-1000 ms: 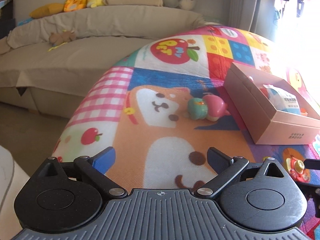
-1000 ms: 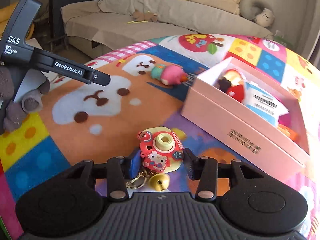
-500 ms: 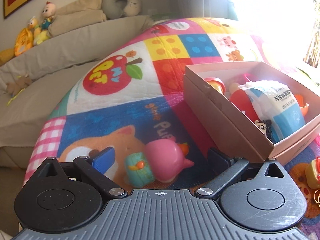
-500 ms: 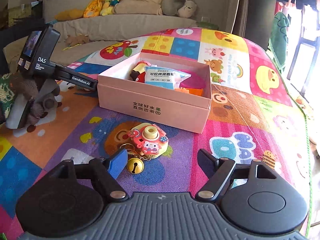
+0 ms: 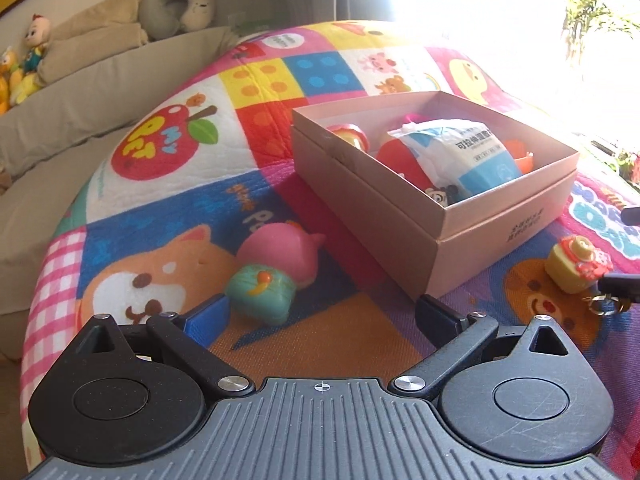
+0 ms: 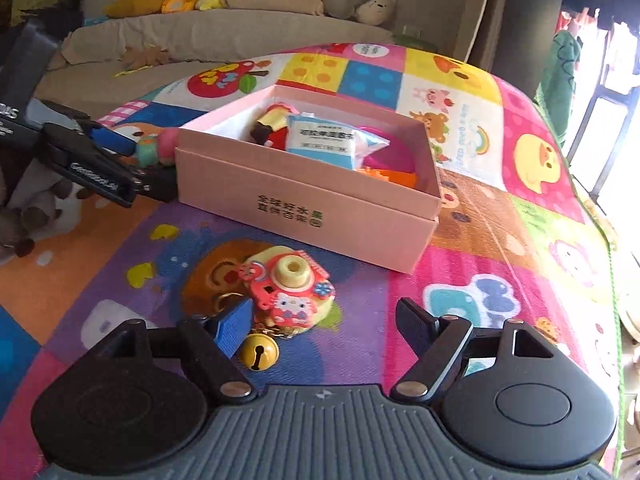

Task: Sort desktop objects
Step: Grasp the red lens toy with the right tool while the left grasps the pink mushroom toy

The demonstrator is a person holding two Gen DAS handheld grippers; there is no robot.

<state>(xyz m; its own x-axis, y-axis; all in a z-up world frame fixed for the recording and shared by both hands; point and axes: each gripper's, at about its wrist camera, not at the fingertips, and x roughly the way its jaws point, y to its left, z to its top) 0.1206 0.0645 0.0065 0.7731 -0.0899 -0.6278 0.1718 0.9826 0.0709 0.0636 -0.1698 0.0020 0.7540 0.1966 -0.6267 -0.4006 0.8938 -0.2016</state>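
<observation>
A pink box (image 5: pixel 400 220) sits on the colourful play mat, with a white-and-blue packet (image 5: pixel 468 152) and small toys inside. In front of it lies a pink-and-green toy (image 5: pixel 272 276), close to the blue pad of my open left gripper (image 5: pixel 320 316) and untouched. In the right wrist view a red-and-yellow camera keychain (image 6: pixel 288 292) with a gold bell (image 6: pixel 258 354) lies on the mat. My right gripper (image 6: pixel 324 322) is opening, and the keychain lies loose beside its left finger. The box (image 6: pixel 304 216) stands just beyond. My left gripper (image 6: pixel 136 160) reaches in from the left.
The play mat (image 6: pixel 500 280) covers the whole surface and drops off at its edges. A beige sofa (image 6: pixel 224 36) with stuffed toys and cushions stands behind. Bright window light washes out the right side in the left wrist view.
My right gripper's jaws have spread and released the camera keychain, which now lies on the mat. My left gripper has swung towards the box and come up close to the pink-and-green toy.
</observation>
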